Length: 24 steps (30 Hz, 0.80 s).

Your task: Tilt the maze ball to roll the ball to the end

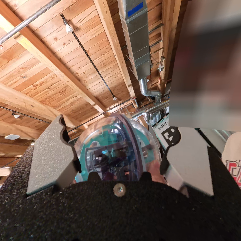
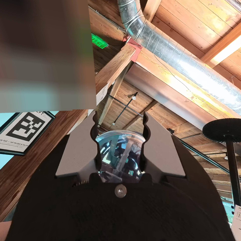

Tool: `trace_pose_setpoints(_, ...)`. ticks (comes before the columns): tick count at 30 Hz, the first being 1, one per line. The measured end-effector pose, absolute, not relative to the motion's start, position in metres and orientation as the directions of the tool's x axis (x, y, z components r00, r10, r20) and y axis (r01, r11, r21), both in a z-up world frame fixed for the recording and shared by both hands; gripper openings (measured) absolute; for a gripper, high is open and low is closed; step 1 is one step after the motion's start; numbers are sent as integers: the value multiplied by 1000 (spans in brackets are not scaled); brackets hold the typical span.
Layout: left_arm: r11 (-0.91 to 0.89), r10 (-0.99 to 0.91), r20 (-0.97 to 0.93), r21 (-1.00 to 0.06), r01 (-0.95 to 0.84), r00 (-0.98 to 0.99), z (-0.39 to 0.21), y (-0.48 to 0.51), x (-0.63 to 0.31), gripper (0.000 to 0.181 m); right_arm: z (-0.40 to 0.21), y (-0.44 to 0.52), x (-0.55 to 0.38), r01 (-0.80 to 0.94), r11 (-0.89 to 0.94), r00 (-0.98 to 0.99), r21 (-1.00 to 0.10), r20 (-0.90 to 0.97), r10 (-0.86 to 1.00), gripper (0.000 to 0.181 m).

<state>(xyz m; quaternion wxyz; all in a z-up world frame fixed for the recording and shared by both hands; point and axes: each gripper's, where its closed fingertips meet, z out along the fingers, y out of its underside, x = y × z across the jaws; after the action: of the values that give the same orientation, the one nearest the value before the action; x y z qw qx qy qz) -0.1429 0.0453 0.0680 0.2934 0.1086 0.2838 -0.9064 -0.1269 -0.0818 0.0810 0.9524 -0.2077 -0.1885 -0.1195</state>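
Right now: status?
Left gripper and right gripper both shut on maze ball, held up toward the ceiling. Inner ball not visible. Nothing obstructing.

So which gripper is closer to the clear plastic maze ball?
Neither: the left gripper clasps the clear plastic maze ball across its middle, and the right gripper pinches it too.

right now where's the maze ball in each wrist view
Left wrist view: maze ball low centre, between the left gripper fingers.
Right wrist view: maze ball low centre, between the right gripper fingers.
Shared landmark: the wooden plank ceiling behind it.
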Motion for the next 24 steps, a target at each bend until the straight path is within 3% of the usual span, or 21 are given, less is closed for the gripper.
trace_pose_setpoints(13, -398, -592, -517, -479, 782, -618, 60, 15, -144, 156, 86, -80, -114, 274, 880, 932, -387, 331, -144, 69)
trace_pose_setpoints(24, -474, -580, -421, -522, 709, -698, 64, 25, -133, 156, 83, -68, -121, 389, 824, 893, -413, 388, -227, 67)
